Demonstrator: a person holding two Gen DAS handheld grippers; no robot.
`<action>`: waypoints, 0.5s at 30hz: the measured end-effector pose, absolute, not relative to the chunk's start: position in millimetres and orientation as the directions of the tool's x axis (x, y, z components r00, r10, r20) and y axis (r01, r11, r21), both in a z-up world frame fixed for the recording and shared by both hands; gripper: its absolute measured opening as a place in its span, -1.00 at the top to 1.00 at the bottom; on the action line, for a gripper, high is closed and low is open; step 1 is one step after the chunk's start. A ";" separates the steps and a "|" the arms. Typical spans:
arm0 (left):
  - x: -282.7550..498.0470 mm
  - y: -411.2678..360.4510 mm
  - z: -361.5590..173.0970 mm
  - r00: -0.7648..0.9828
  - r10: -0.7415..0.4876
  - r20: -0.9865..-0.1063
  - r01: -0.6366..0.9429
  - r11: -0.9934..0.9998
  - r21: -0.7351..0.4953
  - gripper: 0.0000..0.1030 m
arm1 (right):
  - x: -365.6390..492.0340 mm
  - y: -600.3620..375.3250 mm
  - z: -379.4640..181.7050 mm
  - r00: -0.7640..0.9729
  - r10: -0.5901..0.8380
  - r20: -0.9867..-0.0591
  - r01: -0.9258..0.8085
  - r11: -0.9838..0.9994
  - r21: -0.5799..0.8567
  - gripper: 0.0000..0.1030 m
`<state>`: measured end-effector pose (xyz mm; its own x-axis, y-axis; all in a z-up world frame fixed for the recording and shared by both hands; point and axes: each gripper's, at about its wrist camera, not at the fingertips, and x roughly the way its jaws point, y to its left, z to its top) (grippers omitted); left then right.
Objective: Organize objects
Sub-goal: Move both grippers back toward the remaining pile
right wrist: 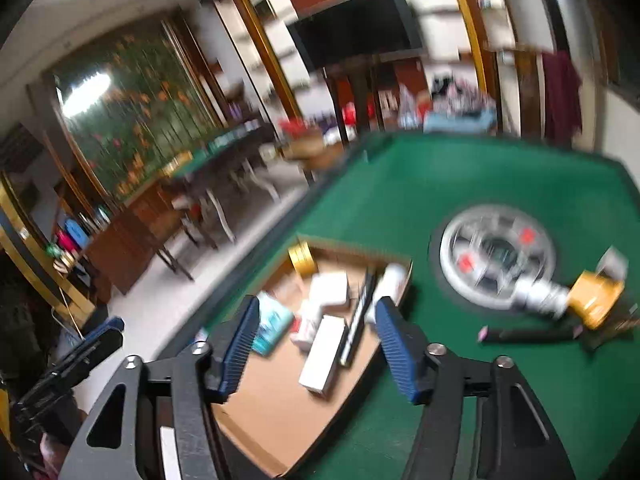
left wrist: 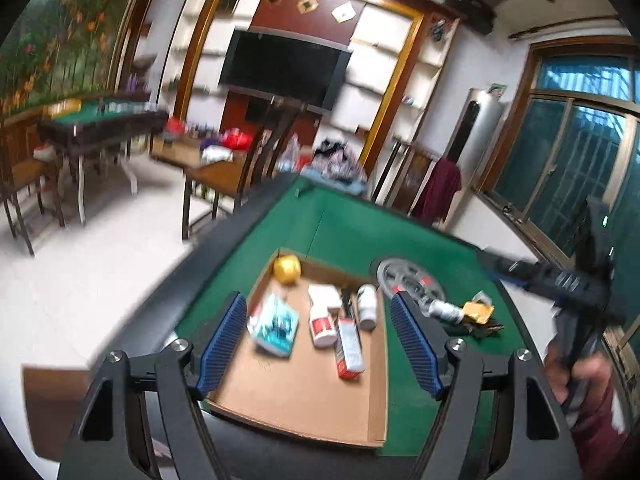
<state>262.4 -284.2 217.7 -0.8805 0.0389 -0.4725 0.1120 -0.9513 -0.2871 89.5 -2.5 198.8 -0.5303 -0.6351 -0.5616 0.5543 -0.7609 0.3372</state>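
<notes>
A shallow cardboard tray (left wrist: 304, 396) (right wrist: 276, 424) lies on the green table. In it are a gold ball (left wrist: 287, 269), a teal packet (left wrist: 276, 326), a white bottle with a red label (left wrist: 322, 318), a red and white box (left wrist: 349, 346), a dark stick and a white bottle (left wrist: 367, 306). Right of the tray lie a small silver bottle (left wrist: 446, 311) (right wrist: 540, 298), a yellow box (left wrist: 478, 312) (right wrist: 596, 298) and a black tube (right wrist: 528, 335). My left gripper (left wrist: 320, 344) is open and empty above the tray. My right gripper (right wrist: 316, 348) is open and empty above the tray; it also shows in the left wrist view (left wrist: 560, 280).
A round silver dial (left wrist: 410, 278) (right wrist: 496, 258) is set in the middle of the green table (left wrist: 352, 224). The table's dark padded rim (left wrist: 192, 272) runs along the left. Chairs, another green table (left wrist: 100, 114) and a television (left wrist: 284, 68) stand beyond.
</notes>
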 end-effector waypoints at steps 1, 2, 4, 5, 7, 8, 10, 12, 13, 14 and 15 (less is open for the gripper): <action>272.1 -282.9 234.2 -0.891 0.026 -0.454 0.104 -0.960 -0.259 -0.45 | 96.1 4.4 219.2 -0.540 -0.643 -0.544 0.565 -0.755 0.331 -0.44; 277.3 -282.1 245.8 -0.897 0.017 -0.442 0.100 -0.966 -0.239 -0.47 | 106.9 12.5 248.6 -0.562 -0.641 -0.523 0.580 -0.756 0.303 -0.46; 293.1 -284.0 278.6 -0.913 -0.015 -0.407 0.101 -0.977 -0.190 -0.54 | 122.8 13.3 296.2 -0.610 -0.624 -0.490 0.602 -0.766 0.226 -0.51; 299.3 -286.2 293.7 -0.918 -0.029 -0.396 0.104 -0.980 -0.170 -0.56 | 128.8 7.1 320.8 -0.632 -0.610 -0.477 0.609 -0.772 0.182 -0.59; 308.7 -292.8 330.0 -0.925 -0.045 -0.376 0.104 -0.985 -0.137 -0.57 | 142.2 9.8 357.9 -0.677 -0.576 -0.457 0.595 -0.795 0.120 -0.62; 312.0 -296.5 344.5 -0.929 -0.057 -0.366 0.110 -0.986 -0.125 -0.57 | 149.6 15.9 388.4 -0.685 -0.581 -0.439 0.591 -0.796 0.131 -0.62; 321.4 -307.3 380.2 -0.941 -0.112 -0.319 0.149 -0.984 -0.093 -0.57 | 154.5 30.3 424.5 -0.672 -0.624 -0.398 0.596 -0.775 0.211 -0.62; 325.3 -315.9 409.6 -0.948 -0.166 -0.272 0.189 -0.980 -0.059 -0.61 | 162.4 50.8 466.6 -0.724 -0.598 -0.343 0.544 -0.801 0.250 -0.67; 324.8 -319.1 420.8 -0.950 -0.173 -0.261 0.193 -0.980 -0.052 -0.70 | 166.5 57.9 482.1 -0.754 -0.567 -0.332 0.512 -0.823 0.245 -0.75; 321.7 -322.0 429.2 -0.953 -0.158 -0.258 0.177 -0.983 -0.055 -0.79 | 171.9 66.0 501.4 -0.786 -0.521 -0.334 0.469 -0.854 0.227 -0.84; 316.1 -324.8 434.9 -0.958 -0.117 -0.260 0.141 -0.987 -0.075 -0.79 | 175.6 70.6 510.2 -0.802 -0.493 -0.337 0.446 -0.870 0.212 -0.86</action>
